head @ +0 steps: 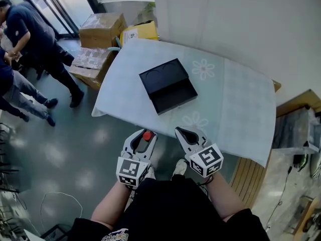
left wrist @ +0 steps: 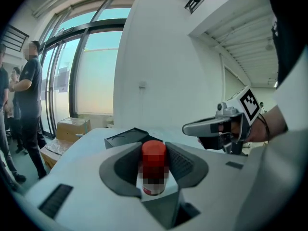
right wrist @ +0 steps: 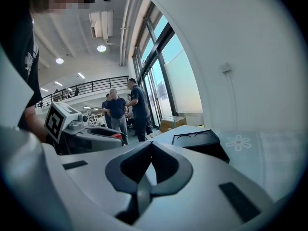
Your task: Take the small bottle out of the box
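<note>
1. Small bottle (left wrist: 153, 154): the lower body is hidden between the jaws of the left gripper (left wrist: 153, 147). The label is blurred and no print can be read.
2. In the head view only the red cap of the small bottle is seen. The rest is covered by the left gripper.
3. Box (head: 176, 104): the inside is too dark, so what lies in it cannot be told.
4. Bystanders (head: 31, 31): these are cut off by the head view's left edge. One is shown as legs and a forearm only.
5. Cardboard cartons (head: 98, 59): these are partly hidden behind the table (head: 241, 119).
</note>
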Demonstrator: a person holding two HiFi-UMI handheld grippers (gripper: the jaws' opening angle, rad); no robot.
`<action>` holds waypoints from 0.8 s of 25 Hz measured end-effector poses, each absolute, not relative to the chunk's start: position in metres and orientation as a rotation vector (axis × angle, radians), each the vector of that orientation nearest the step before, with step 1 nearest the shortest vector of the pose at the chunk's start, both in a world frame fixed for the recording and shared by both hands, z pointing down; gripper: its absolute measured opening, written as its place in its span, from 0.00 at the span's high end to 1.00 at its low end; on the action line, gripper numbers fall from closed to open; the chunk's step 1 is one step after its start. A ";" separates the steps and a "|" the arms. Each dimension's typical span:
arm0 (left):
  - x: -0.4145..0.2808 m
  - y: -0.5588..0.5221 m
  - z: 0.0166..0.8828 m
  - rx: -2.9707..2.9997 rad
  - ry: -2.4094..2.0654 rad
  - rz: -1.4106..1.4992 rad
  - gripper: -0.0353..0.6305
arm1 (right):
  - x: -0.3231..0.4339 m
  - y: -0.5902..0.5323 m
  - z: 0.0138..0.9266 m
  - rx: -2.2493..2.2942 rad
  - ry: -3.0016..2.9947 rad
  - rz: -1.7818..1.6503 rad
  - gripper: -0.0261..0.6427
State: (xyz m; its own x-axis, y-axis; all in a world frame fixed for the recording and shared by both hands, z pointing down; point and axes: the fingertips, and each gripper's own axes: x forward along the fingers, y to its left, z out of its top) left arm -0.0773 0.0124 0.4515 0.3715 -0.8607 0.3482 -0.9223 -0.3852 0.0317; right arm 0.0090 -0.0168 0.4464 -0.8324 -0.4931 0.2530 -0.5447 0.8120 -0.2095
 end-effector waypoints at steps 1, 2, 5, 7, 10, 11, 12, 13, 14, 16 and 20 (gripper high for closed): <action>-0.080 0.013 0.451 2.423 -1.579 0.405 0.69 | 0.005 -0.014 0.446 0.826 -2.804 0.409 0.93; -0.083 0.014 0.450 2.435 -1.561 0.403 0.69 | 0.002 -0.012 0.446 0.841 -2.798 0.409 0.93; -0.090 0.015 0.450 2.468 -1.507 0.394 0.69 | -0.005 -0.007 0.445 0.897 -2.778 0.417 0.93; -0.095 0.015 0.449 2.489 -1.475 0.384 0.69 | -0.009 -0.004 0.446 0.939 -2.761 0.424 0.93; -0.103 0.016 0.450 2.514 -1.433 0.370 0.69 | -0.014 0.002 0.449 0.992 -2.732 0.429 0.93; -0.105 0.018 0.451 2.520 -1.420 0.367 0.69 | -0.016 0.004 0.449 1.006 -2.725 0.430 0.93; -0.107 0.019 0.451 2.528 -1.406 0.367 0.69 | -0.018 0.006 0.449 1.020 -2.718 0.430 0.93; -0.109 0.020 0.451 2.536 -1.392 0.367 0.69 | -0.019 0.007 0.449 1.035 -2.712 0.431 0.93; -0.111 0.021 0.451 2.542 -1.380 0.367 0.69 | -0.021 0.009 0.449 1.049 -2.707 0.434 0.93; -0.114 0.022 0.452 2.553 -1.358 0.370 0.69 | -0.024 0.012 0.450 1.074 -2.696 0.439 0.93; -0.118 0.028 0.452 2.573 -1.318 0.373 0.69 | -0.030 0.020 0.453 1.113 -2.682 0.454 0.93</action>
